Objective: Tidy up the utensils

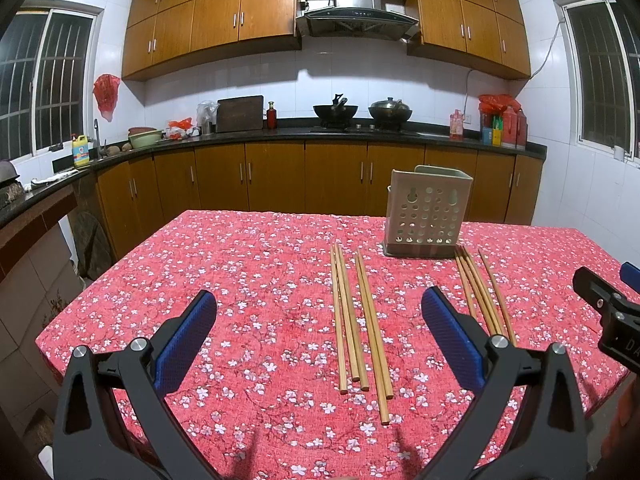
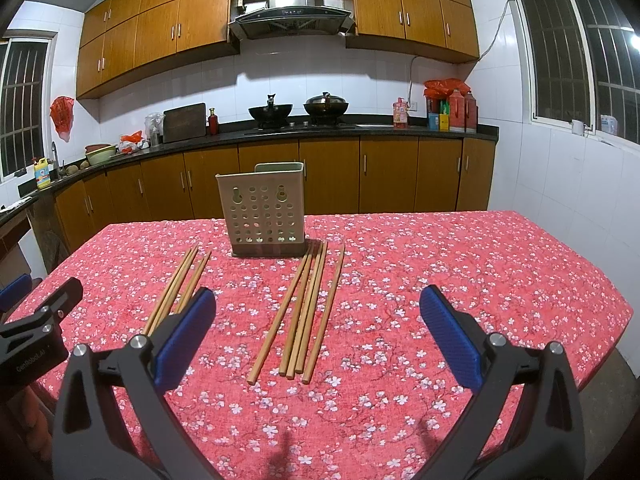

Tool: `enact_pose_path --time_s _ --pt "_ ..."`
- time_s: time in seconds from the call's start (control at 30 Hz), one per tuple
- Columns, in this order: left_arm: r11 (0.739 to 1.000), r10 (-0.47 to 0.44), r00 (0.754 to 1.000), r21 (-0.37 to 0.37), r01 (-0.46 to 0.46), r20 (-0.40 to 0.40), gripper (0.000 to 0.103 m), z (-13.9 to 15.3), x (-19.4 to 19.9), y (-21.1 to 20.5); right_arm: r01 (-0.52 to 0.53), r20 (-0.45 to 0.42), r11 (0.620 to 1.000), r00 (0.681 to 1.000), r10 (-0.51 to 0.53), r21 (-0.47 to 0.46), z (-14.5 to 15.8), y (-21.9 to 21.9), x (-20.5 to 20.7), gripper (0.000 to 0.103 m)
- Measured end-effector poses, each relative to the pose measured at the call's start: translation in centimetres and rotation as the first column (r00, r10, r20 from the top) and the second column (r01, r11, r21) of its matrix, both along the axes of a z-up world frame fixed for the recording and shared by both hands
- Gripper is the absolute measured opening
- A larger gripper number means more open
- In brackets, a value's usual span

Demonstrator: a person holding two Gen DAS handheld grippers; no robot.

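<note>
Two groups of wooden chopsticks lie on the red floral tablecloth. In the left wrist view the left group (image 1: 358, 320) lies between my fingers and the right group (image 1: 482, 292) lies past my right finger. A beige perforated utensil holder (image 1: 426, 216) stands upright behind them. My left gripper (image 1: 319, 336) is open and empty above the table's near part. In the right wrist view the right group (image 2: 306, 312) lies ahead, the left group (image 2: 178, 288) is partly hidden by my left finger, and the holder (image 2: 264, 210) stands behind. My right gripper (image 2: 318, 336) is open and empty.
The table (image 1: 240, 264) has its front edge near me and drops off at both sides. The right gripper's body (image 1: 608, 312) shows at the left wrist view's right edge; the left gripper's body (image 2: 36, 336) shows at the right wrist view's left edge. Kitchen counters stand behind.
</note>
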State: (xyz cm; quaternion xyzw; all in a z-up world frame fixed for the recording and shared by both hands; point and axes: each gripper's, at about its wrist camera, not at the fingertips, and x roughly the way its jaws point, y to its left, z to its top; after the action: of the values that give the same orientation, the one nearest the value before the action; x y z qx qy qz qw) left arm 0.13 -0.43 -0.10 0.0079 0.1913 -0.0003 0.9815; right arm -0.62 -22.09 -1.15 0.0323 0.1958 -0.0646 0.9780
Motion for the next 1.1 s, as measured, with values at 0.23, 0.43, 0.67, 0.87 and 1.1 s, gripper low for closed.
enact_pose_path --time_s 0.23,0.43,0.67,0.87,1.1 --pt "1.0 -0.001 1.0 0.0 0.001 -0.001 0.101 -0.04 0.05 -0.17 0.0 -0.001 1.0 1.0 0.0 0.002 -0.01 -0.02 0.0 0.099" --pt "1.0 -0.001 1.0 0.0 0.001 -0.001 0.101 -0.07 0.05 -0.32 0.0 -0.001 1.0 1.0 0.0 0.003 -0.04 -0.03 0.01 0.099" --pt "1.0 -0.001 1.0 0.0 0.001 -0.002 0.101 -0.11 0.12 -0.48 0.001 -0.001 1.0 1.0 -0.001 0.004 0.01 -0.06 -0.01 0.099" --pt "1.0 -0.001 1.0 0.0 0.001 -0.002 0.101 -0.14 0.17 -0.63 0.001 -0.002 1.0 1.0 -0.001 0.006 0.01 -0.1 -0.02 0.099" --pt "1.0 0.0 1.0 0.001 0.0 -0.002 0.101 -0.18 0.21 -0.81 0.001 -0.002 1.0 1.0 -0.001 0.006 -0.02 -0.13 -0.03 0.099"
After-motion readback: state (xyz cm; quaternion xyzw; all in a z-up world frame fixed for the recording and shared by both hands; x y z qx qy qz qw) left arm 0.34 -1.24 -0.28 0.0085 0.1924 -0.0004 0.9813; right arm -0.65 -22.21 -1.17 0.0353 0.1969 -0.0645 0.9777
